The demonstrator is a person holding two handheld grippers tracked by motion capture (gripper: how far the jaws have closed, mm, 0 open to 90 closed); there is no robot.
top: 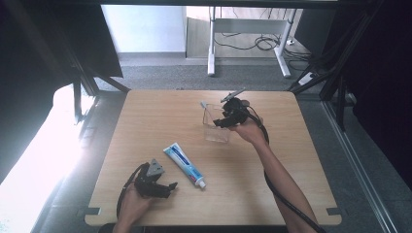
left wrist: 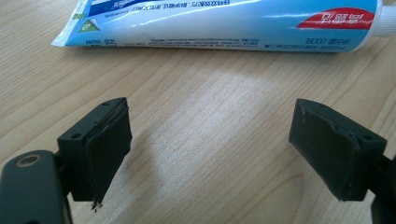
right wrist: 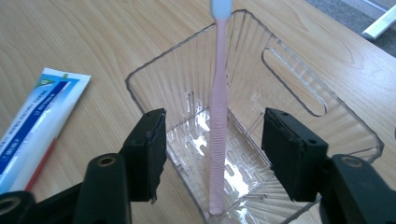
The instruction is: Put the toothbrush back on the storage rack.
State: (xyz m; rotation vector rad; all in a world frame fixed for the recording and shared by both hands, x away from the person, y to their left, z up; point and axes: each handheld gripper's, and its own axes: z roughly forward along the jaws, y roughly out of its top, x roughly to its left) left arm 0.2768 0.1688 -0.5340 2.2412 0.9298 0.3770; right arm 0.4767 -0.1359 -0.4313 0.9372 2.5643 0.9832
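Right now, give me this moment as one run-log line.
right gripper: open, over clear bin | toothbrush: standing in bin, released | left gripper: open, near toothpaste tube | table

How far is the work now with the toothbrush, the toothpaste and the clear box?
Done: the pink toothbrush stands inside the clear box, leaning on its far wall. In hand: nothing; the right gripper is open around the toothbrush without touching it. Left: the toothpaste lies on the table, in front of the open left gripper.
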